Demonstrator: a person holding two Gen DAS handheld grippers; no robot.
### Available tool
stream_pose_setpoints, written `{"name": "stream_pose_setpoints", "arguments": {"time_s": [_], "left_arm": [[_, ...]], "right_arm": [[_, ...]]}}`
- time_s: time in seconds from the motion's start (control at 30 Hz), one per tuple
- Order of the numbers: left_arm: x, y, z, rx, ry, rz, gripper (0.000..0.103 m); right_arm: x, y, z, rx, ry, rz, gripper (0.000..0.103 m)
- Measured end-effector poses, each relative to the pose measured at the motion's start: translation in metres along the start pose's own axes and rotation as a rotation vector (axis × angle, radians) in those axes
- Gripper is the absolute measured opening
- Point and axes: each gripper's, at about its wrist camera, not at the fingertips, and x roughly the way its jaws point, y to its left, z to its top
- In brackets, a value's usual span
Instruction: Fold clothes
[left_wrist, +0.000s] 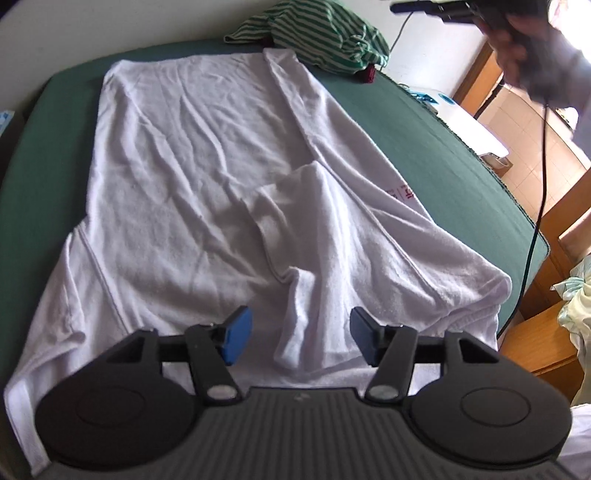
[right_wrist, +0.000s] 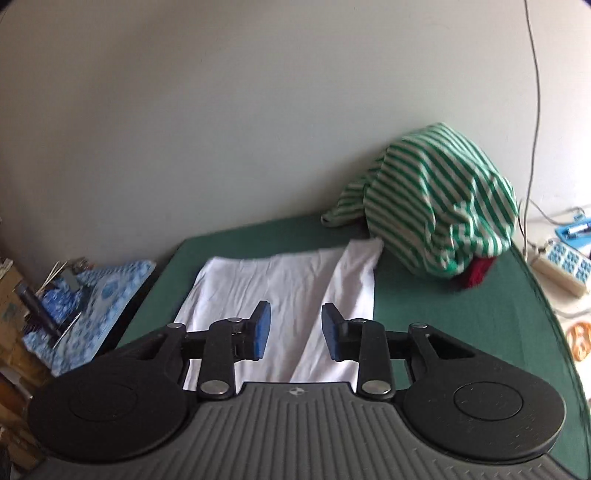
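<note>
A white T-shirt (left_wrist: 207, 177) lies spread on a green-covered bed (left_wrist: 443, 140), its hem toward the far edge by the wall and its sleeves toward the near edge. The right side is folded in over the body in a long strip, and one sleeve is turned back on top near the middle of the near edge. The left gripper (left_wrist: 301, 338) hangs just above that rumpled cloth, its blue-padded jaws standing well apart with nothing pinched between them. The right gripper (right_wrist: 295, 330) is lifted clear of the shirt, jaws partly apart and empty, facing the far edge. A heap of green-and-white striped clothing (right_wrist: 439, 206) sits at the far right corner, with something dark red (right_wrist: 476, 275) under it.
</note>
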Motion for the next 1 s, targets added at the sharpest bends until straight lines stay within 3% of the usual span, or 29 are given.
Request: {"name": "stream_pose_setpoints", "arguments": {"time_s": [0.13, 0.3, 0.33, 0.4, 0.6, 0.73, 0.8, 0.93, 1.0], "left_arm": [[0.017, -0.015, 0.001, -0.052, 0.026, 0.041, 0.059], [0.023, -0.032, 0.003, -0.071, 0.024, 0.101, 0.024], [0.023, -0.032, 0.004, -0.092, 0.028, 0.095, 0.011], [0.020, -0.032, 0.006, -0.135, 0.012, 0.090, 0.007], [0.009, -0.038, 0.013, -0.167, -0.043, 0.093, 0.006], [0.014, -0.041, 0.016, -0.150, -0.020, 0.102, 0.005], [0.014, -0.040, 0.018, -0.146, -0.010, 0.103, 0.005], [0.007, -0.041, 0.015, -0.139, -0.011, 0.105, 0.004], [0.002, -0.040, 0.012, -0.146, -0.016, 0.106, 0.004]], "right_arm": [[0.095, -0.018, 0.038, 0.067, 0.011, -0.050, 0.033], [0.210, -0.034, 0.039, 0.126, 0.085, -0.114, 0.033], [0.225, -0.036, 0.035, 0.130, 0.092, -0.125, 0.032], [0.250, -0.039, 0.028, 0.129, 0.100, -0.142, 0.032], [0.283, -0.050, 0.016, 0.093, 0.118, -0.172, 0.030], [0.279, -0.061, 0.016, 0.086, 0.100, -0.166, 0.000], [0.273, -0.066, 0.016, 0.084, 0.085, -0.159, 0.000], [0.250, -0.076, 0.026, 0.213, -0.007, -0.057, 0.000], [0.248, -0.070, 0.033, 0.237, -0.011, 0.042, 0.000]]}}
